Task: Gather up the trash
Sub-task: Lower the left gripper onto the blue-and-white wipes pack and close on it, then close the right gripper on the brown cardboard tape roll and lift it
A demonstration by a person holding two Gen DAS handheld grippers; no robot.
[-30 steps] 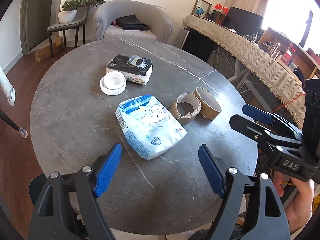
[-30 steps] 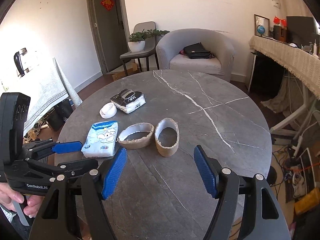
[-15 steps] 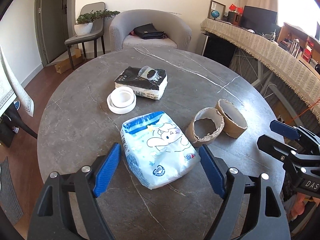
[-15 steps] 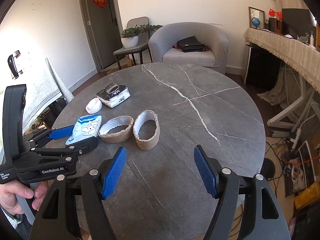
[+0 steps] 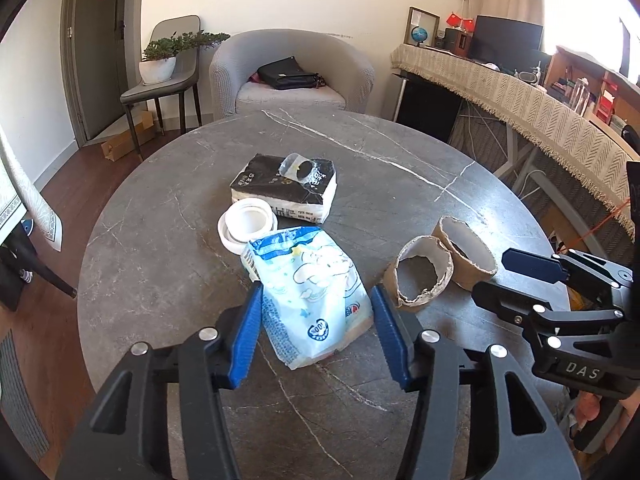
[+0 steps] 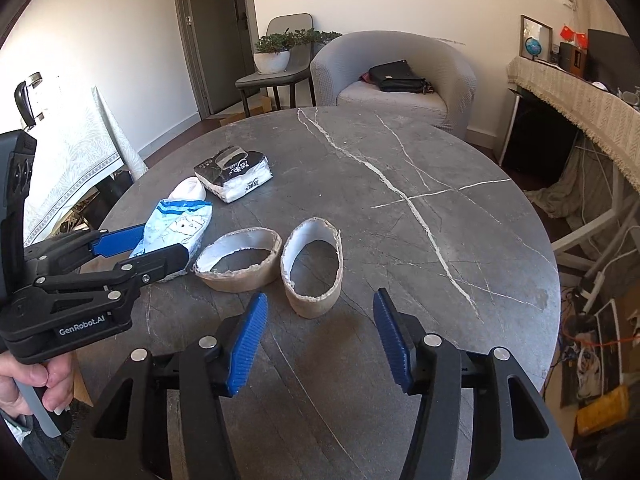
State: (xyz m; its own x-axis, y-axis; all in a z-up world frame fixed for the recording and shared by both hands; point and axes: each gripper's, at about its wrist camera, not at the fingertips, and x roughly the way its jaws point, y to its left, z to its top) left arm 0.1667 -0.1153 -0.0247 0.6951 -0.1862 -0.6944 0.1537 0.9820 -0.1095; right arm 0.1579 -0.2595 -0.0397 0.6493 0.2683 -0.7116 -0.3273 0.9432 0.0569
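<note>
On a round grey marble-look table, the left gripper straddles the near end of a light-blue tissue pack. Its jaws have just been closing with the pack between them, the blue pads flanking the soft plastic at both sides; whether they already press on it cannot be told, so the pack reads as bracketed, not held. The right gripper, its jaws also just narrowed, stands released with nothing between them, just short of the nearer of two torn cardboard rings. The second ring lies touching the first. Farther back sit a black tissue pack and a white lid, the lid just beside the blue pack's far end.

The risks appear plain. The slack, half-empty blue pack could crumple and slip out of the pads if only loose film is pinched. The right gripper's narrowed gap looks tighter than the ring's width, so advancing could shove it into its neighbour instead of catching it.
</note>
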